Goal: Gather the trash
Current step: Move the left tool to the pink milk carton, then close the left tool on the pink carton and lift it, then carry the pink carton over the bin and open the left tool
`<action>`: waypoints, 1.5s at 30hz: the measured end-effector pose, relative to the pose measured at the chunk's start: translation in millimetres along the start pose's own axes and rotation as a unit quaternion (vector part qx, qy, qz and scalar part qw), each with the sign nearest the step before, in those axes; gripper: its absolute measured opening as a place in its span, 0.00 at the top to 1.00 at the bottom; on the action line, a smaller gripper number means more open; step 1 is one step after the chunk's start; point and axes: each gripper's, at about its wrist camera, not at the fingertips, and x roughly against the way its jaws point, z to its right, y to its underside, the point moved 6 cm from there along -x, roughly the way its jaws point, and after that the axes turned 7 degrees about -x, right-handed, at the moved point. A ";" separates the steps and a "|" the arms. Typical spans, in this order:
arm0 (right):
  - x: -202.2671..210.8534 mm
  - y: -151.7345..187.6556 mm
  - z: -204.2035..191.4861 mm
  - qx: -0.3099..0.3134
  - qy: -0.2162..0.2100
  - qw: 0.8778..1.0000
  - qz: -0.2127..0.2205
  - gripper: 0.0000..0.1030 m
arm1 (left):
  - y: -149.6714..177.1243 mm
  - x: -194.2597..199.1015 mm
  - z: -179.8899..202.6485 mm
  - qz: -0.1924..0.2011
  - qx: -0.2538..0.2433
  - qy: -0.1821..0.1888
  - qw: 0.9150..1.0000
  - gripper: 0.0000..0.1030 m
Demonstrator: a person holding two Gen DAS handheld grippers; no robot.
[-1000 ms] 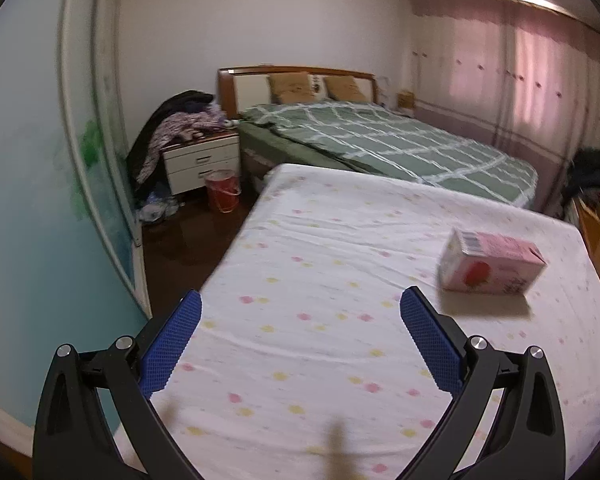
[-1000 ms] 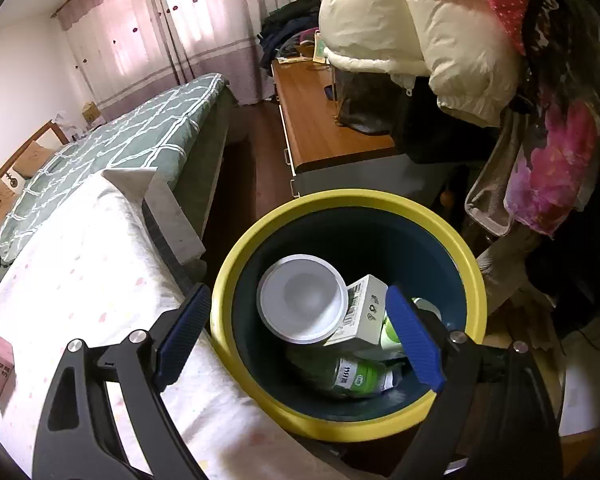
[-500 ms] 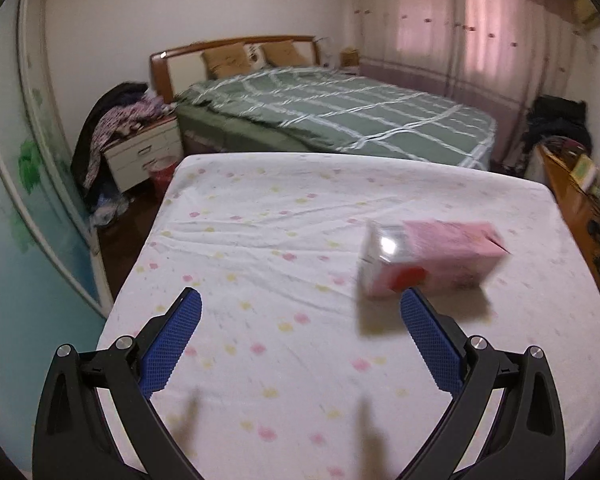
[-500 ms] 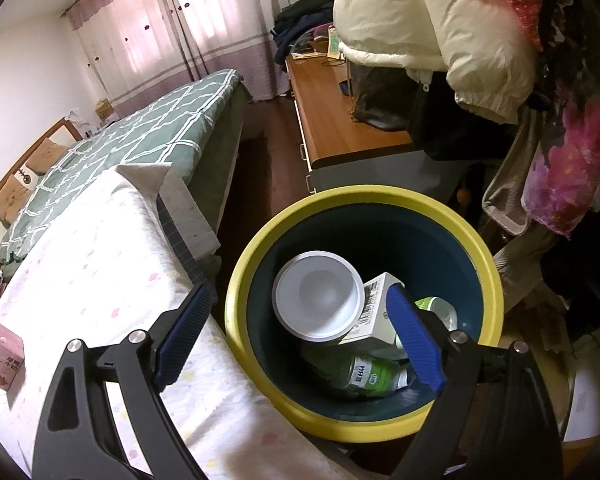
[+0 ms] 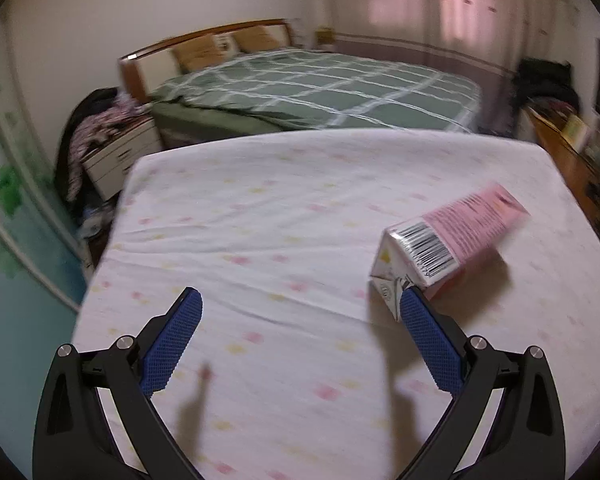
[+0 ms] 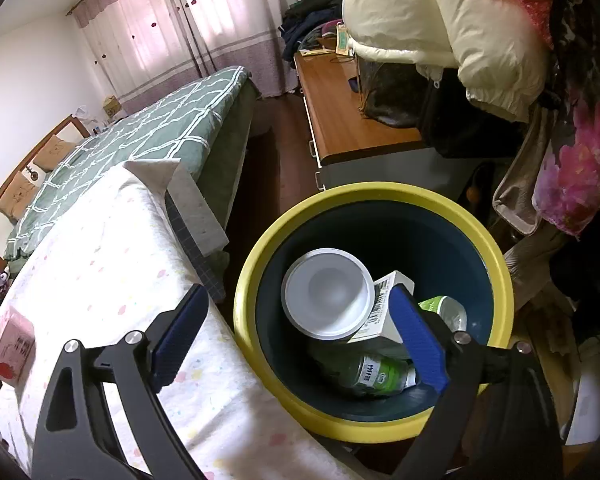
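over the spotted white bedsheet [image 5: 284,216], the left gripper [image 5: 298,312] hangs with its blue pads wide apart, nothing between them. its right-hand pad [image 5: 428,344] sits just at the folded end of the pink carton [image 5: 456,240]; the frame is smeared, so touching or merely overlapping in view cannot be told. carton lies on its side on the sheet, barcode face up, pink end pointing away toward the far right corner of the bed. two finger shadows fall on the sheet below the pads.

beyond: green checked bed [image 5: 320,92] with wooden headboard, white nightstand [image 5: 120,160] heaped with clothes at far left, pink curtains [image 5: 460,12] at back.

right gripper [image 6: 298,324] also spread open and empty, held above the near rim of the yellow-rimmed bin [image 6: 496,264]. bin stands just beside the sheeted bed's edge. inside it: white round lid [image 6: 326,292], white box [image 6: 384,304] with barcode, green-labelled bottle [image 6: 376,372] lying at the bottom, another greenish bottle [image 6: 444,308] partly behind the pad.

same pink carton [image 6: 14,348] shows at far left of the right wrist view, on the sheet, well apart from the bin. wooden desk [image 6: 352,120] and cream puffy jacket [image 6: 440,24] behind the bin.
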 end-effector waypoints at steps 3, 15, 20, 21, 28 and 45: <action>-0.2 -0.3 0.3 0.000 -0.001 1.000 0.001 0.16 | 2.2 10.0 34.2 0.004 -0.032 0.035 0.999 0.05; 1.1 0.4 -0.2 -0.001 -0.008 1.000 0.002 0.15 | 4.1 24.0 94.6 -0.009 -0.079 0.107 0.991 0.05; 1.8 0.8 -0.6 -0.001 -0.010 1.000 0.003 0.15 | -12.3 9.2 98.2 -0.003 -0.080 0.100 0.992 0.13; 1.8 0.6 -0.4 -0.001 -0.010 1.000 0.003 0.15 | -13.3 6.0 101.1 -0.003 -0.083 0.099 0.992 0.16; 2.0 -0.2 -1.2 0.000 -0.012 1.000 0.003 0.15 | -33.9 -7.7 116.6 0.002 -0.096 0.086 0.992 0.29; 0.9 2.0 -4.5 0.002 -0.016 1.000 0.001 0.15 | -39.5 -11.8 137.2 0.012 -0.117 0.086 0.989 0.61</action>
